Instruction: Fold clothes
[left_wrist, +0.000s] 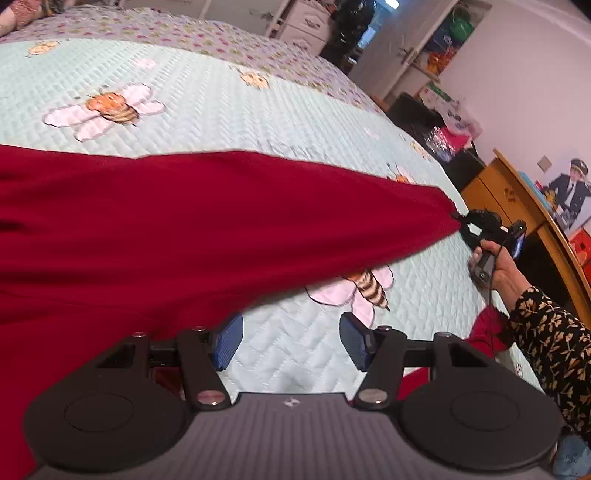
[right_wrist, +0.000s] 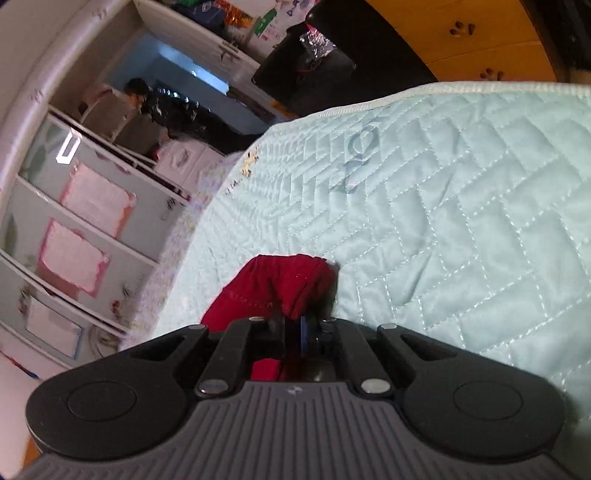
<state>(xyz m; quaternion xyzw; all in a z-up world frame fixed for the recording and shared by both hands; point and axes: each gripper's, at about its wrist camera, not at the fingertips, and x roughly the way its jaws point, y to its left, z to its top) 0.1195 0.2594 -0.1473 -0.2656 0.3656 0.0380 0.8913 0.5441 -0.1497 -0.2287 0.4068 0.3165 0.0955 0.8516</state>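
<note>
Bed edge: the pale blue quilted bedspread with bee and flower prints (left_wrist: 229, 110) ends in a white piped hem on the right, close to where the right claw (left_wrist: 460, 218) works.
Open room: bare quilt lies ahead of the left claw (left_wrist: 291, 341) and beyond the cloth toward the far flowered border; an orange wooden cabinet (left_wrist: 517, 192) and dark bags stand just past the bed's side.
Garment: the deep red, soft knit garment (left_wrist: 184, 221) spreads over the near-left of the bed and tapers to a point on the right, drawn off the quilt there.
Right claw: closed tight on that bunched red corner (right_wrist: 280, 284), held in a hand (left_wrist: 495, 262) with a dark leaf-patterned sleeve (left_wrist: 550, 343).
Left claw: jaws apart, blue pads (left_wrist: 229, 341) clear, nothing between them, hanging above bare quilt beside the garment's near edge.
</note>
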